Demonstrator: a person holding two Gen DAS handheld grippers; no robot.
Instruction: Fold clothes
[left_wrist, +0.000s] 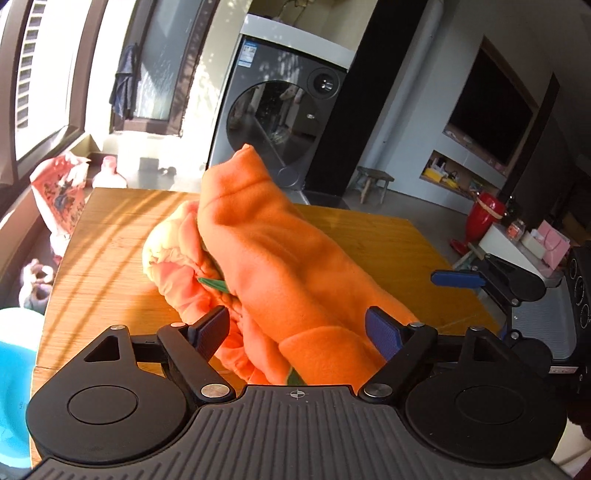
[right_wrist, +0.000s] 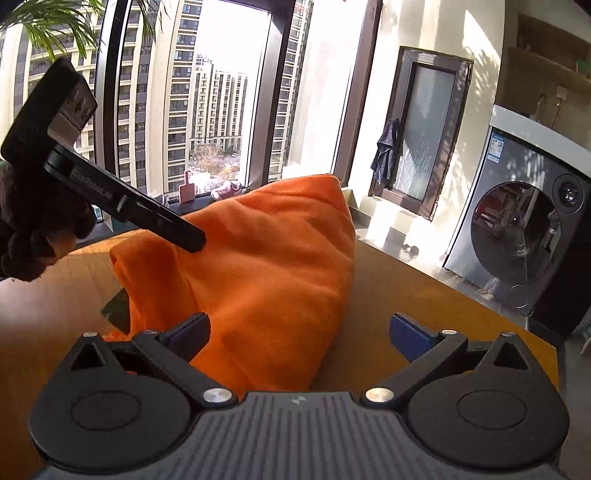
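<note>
An orange fleece garment lies bunched in a heap on the wooden table, with a paler pink lining showing on its left side. My left gripper stands wide, its blue pads either side of the heap's near end without pinching it. In the right wrist view the same garment rises in a peak. My right gripper is open; its left pad lies against the cloth and its right pad is over bare table. The left gripper's finger reaches onto the cloth from the upper left.
A grey washing machine stands beyond the table's far edge, with a small wooden stool to its right. A plastic bag and a light blue basin sit off the table's left side. Large windows run behind.
</note>
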